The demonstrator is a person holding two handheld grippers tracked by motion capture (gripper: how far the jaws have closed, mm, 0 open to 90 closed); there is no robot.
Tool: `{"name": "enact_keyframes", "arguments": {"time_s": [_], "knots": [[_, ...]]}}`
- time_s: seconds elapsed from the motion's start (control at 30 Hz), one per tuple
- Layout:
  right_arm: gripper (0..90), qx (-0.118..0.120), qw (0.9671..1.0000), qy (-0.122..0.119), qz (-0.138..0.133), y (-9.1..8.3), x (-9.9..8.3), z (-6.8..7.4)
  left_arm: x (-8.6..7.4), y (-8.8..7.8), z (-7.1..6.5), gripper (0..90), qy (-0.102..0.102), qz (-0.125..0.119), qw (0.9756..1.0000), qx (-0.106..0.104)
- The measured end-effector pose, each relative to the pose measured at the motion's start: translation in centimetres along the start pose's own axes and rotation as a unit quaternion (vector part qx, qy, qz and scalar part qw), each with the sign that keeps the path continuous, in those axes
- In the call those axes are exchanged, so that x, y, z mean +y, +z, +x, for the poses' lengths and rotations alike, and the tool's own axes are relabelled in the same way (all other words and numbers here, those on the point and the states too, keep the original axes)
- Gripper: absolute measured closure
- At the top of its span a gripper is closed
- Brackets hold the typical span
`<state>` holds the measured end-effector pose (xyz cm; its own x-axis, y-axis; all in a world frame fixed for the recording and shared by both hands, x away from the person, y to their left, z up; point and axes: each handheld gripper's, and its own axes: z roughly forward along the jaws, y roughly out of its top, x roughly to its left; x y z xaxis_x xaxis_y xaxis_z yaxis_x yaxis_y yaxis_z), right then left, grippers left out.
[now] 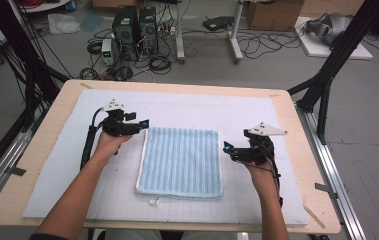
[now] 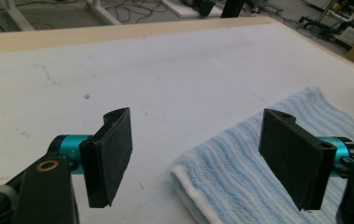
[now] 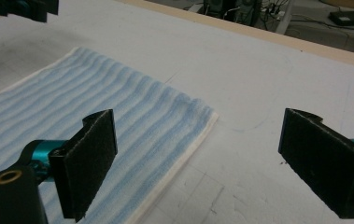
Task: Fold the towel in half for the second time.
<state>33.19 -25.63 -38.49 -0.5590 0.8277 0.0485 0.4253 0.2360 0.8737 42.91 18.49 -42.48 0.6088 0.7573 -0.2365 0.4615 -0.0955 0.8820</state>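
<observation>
Folded blue striped towel (image 1: 181,161) flat on white mat (image 1: 52,170) of worktop (image 1: 297,125), between both grippers, left gripper (image 1: 144,123) at its far left corner, jaws wide apart and empty, corner just ahead of right jaw, right gripper (image 1: 226,148) beside its right edge, jaws wide, holding nothing.

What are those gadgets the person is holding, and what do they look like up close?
Each hand holds a black handheld gripper: the left gripper and the right gripper. Both have two flat black rectangular pads on teal metal stubs, a brass-ringed hole in the body, a grey three-cornered plate on top and a black trailing cable. The forearms are bare, no sleeves.
</observation>
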Motion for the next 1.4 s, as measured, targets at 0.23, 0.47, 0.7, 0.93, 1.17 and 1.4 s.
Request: {"name": "enact_keyframes", "arguments": {"time_s": [0.23,0.47,0.7,0.93,1.17,1.4], "knots": [[10.8,0.000,0.9999,0.003,0.012,0.2,-0.5,-0.1,-1.0,2.2,0.0,35.9,0.011,0.049,0.9986,0.017],[10.8,-0.001,0.9998,0.005,0.021,0.4,-0.9,-0.4,-1.5,3.7,-0.8,47.8,0.038,0.082,0.9955,0.027],[10.8,-0.005,0.9995,0.004,0.030,1.1,-0.9,-0.4,-1.6,3.8,-1.4,70.9,0.075,0.097,0.9922,0.023],[10.8,-0.003,0.9982,0.018,0.057,3.6,-0.7,-0.9,-1.7,3.9,-1.5,86.9,0.085,0.099,0.9913,0.016],[11.0,0.003,0.9972,0.028,0.070,5.5,-0.1,-1.5,-1.7,3.8,-1.3,87.0,0.073,0.096,0.9926,0.008],[19.6,0.005,0.9957,0.037,0.085,8.0,0.8,-1.9,-1.7,3.7,-1.1,87.1,0.064,0.092,0.9937,0.001]]}}
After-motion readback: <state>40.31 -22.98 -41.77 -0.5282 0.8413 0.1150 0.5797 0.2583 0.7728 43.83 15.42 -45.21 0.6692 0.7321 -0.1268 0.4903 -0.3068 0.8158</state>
